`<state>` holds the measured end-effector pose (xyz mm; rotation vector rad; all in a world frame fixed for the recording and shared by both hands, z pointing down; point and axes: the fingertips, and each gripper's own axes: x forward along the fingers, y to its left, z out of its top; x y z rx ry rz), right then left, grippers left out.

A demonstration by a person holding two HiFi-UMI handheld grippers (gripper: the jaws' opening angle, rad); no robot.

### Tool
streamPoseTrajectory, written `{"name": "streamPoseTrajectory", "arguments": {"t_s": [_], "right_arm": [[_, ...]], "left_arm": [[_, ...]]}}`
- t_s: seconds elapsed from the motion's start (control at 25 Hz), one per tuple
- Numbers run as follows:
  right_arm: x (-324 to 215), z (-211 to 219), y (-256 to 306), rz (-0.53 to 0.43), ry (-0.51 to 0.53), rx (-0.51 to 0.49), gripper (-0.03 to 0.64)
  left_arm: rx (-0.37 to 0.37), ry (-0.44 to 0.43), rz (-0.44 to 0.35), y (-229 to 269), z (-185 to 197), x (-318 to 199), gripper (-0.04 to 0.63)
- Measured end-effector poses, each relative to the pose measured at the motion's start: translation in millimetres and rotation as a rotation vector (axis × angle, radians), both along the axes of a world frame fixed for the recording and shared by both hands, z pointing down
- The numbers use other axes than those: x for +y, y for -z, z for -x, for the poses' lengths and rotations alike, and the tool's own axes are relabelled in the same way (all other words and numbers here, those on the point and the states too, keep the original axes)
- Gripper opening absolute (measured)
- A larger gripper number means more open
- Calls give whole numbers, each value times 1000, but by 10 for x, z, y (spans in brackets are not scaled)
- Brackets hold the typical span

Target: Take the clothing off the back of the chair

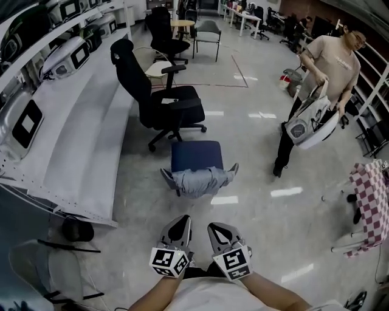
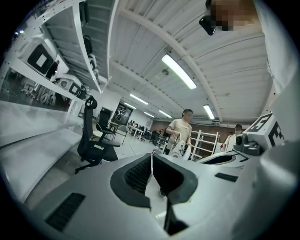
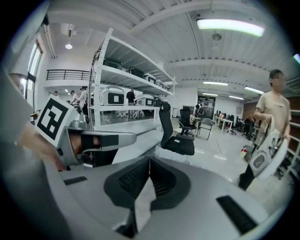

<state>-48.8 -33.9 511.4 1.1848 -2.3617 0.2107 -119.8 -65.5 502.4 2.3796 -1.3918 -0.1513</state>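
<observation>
My left gripper [image 1: 180, 222] and right gripper [image 1: 217, 228] are both closed, jaws together with nothing between them. They sit side by side, near the blue chair [image 1: 196, 155] but apart from it. The grey clothing [image 1: 199, 181] is draped over that chair's back, on the side facing me. Beyond the chair is a black office chair [image 1: 159, 97]. Well to the chair's right, a person [image 1: 322, 79] holds a white object [image 1: 311, 124].

This is looking like a workshop hall joined to an open office. A black office chair [image 1: 159, 97] is standing on a shining grey floor [image 1: 255, 158]. Left of that chair, long white shelves [image 1: 79, 152] are carrying grey-white machine housings [image 1: 68, 56]. Behind the chair, desks [image 1: 246, 17] are filling the far end. Right of it, a person [image 1: 325, 67] is carrying one such housing.
</observation>
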Motion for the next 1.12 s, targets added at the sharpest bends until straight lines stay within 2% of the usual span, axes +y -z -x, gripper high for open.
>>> {"name": "streamPoseTrajectory", "arguments": {"t_s": [0.24,0.48,0.88,1.12], "right_arm": [[-260,-93,-84,17,-10,-8,17],[-781,-266,-150,34,-7,-25,17],[-1493,-556,-227,40,68,-52,17],[-1789,-637,-334,58,90,-49,18]], "left_arm": [[-5,-14,25,-114,-96,-279,18],[-29,6,46,-145,-177,-680,17],[-75,116,70,-242,-306,-1369,17],[-86,166,106,-331,-315,-1561,18]]}}
